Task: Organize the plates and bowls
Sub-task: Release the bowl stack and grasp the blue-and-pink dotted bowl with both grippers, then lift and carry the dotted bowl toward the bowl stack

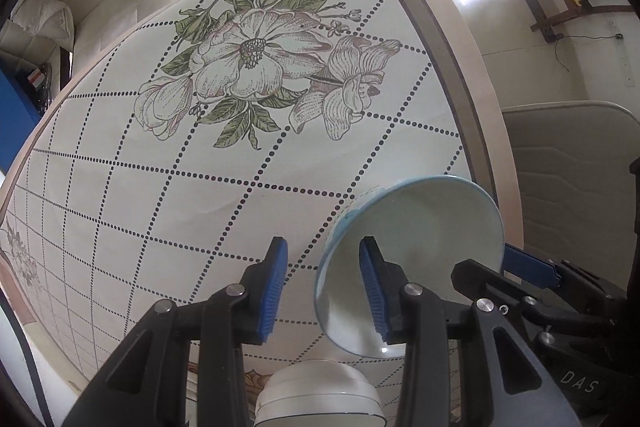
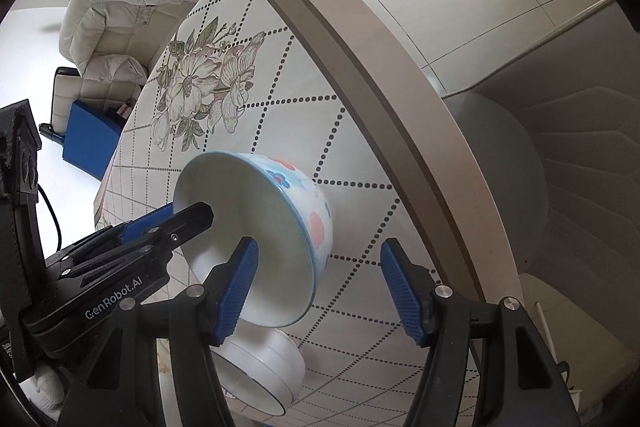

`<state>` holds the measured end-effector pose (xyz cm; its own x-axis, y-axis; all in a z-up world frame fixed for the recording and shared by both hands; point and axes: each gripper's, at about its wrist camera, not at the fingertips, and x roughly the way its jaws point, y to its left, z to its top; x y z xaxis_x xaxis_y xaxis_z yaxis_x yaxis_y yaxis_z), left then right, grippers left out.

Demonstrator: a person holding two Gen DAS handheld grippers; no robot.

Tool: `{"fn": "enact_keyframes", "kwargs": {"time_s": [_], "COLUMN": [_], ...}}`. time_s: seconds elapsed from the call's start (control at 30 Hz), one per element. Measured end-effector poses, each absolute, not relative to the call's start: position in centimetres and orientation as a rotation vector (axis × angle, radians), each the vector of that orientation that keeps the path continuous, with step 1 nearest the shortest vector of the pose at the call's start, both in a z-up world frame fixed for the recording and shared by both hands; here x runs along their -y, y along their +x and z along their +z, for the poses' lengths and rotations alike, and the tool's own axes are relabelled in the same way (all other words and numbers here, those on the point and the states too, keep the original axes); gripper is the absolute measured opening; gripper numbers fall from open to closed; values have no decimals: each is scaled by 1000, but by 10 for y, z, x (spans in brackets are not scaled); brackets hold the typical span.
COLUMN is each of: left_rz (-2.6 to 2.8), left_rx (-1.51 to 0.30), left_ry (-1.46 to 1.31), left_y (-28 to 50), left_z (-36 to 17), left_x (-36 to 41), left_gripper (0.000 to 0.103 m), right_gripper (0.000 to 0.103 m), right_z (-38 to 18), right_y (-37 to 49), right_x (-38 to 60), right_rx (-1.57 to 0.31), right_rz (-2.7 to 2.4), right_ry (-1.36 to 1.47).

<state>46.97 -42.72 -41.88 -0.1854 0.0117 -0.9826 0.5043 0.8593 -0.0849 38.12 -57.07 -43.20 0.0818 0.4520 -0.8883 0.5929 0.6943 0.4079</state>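
Observation:
A blue-rimmed bowl (image 1: 416, 247) with red and blue flowers on its outside (image 2: 280, 227) is tilted on its side above the table. My left gripper (image 1: 324, 287) is open, its right finger (image 1: 374, 291) inside the bowl and its left finger outside the rim. My right gripper (image 2: 320, 291) is open, its left finger (image 2: 236, 295) inside the bowl and its right finger beyond the outer wall. A white bowl (image 1: 320, 395) stands on the table below; it also shows in the right wrist view (image 2: 264, 375).
The table (image 1: 160, 207) has a cloth with dotted diamonds and a flower print (image 1: 256, 67). Its beige edge (image 2: 380, 99) curves at the right. A white padded chair (image 2: 132, 7) and a blue box (image 2: 88, 139) stand beyond the table.

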Motion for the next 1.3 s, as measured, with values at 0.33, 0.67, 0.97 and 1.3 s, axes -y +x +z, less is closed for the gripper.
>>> {"fn": "enact_keyframes", "kwargs": {"time_s": [0.33, 0.67, 0.97, 1.3], "left_rz": [-452, -456, -463, -486], "left_rx": [-1716, -1699, -1659, -1623], "left_ry": [409, 436, 433, 423], "left_y": [467, 466, 459, 446], "left_z": [-423, -408, -383, -366], "left_x": [427, 434, 422, 412], "left_gripper": [9, 9, 9, 9], "right_gripper": [11, 10, 9, 7], "right_z": [-447, -442, -411, -398], "right_y": [397, 394, 383, 360], "right_x": [555, 557, 553, 536], "right_rx": [-1627, -1627, -1593, -1593], "right_rz": [-133, -148, -146, -130], "right_ry": [778, 813, 800, 814]}}
